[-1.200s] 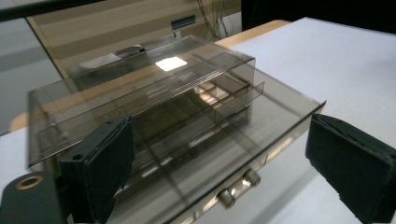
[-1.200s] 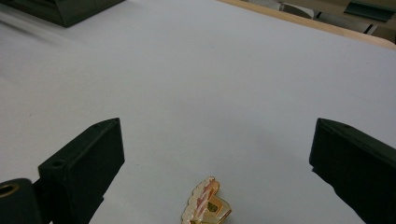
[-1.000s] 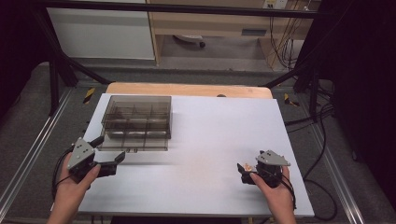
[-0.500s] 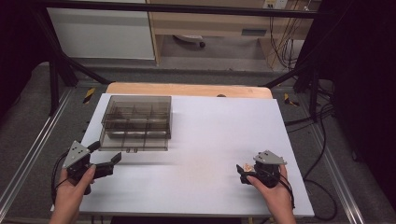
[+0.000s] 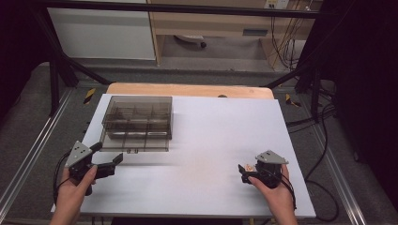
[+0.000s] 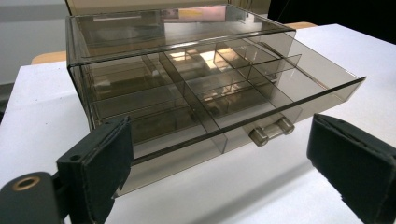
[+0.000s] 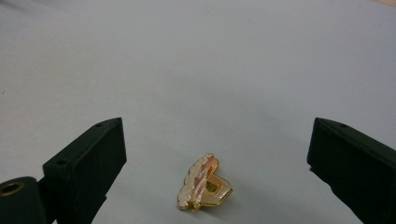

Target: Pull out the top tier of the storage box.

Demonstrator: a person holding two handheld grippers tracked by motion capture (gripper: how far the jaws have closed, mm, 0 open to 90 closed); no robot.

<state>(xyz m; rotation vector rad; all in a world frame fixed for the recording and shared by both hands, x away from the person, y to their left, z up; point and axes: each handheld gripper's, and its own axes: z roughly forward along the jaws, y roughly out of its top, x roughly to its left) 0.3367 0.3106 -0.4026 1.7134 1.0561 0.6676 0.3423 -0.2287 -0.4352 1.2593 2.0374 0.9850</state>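
White table [image 5: 211, 140] on wooden top [image 5: 187, 89]; grey floor [image 5: 28, 122]; wooden shelf unit [image 5: 211, 23], cables [image 5: 286, 28] behind; dark surroundings.

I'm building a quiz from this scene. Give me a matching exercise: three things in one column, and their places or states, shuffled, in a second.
1. smoky transparent plastic drawer box
2. small gold and pink hair clip
3. left hand-held gripper

A. lying on the white table between open jaws
B. drawer pulled partly out
C. open, just in front of the drawer knob

Pairs: 1-B, 2-A, 3-C
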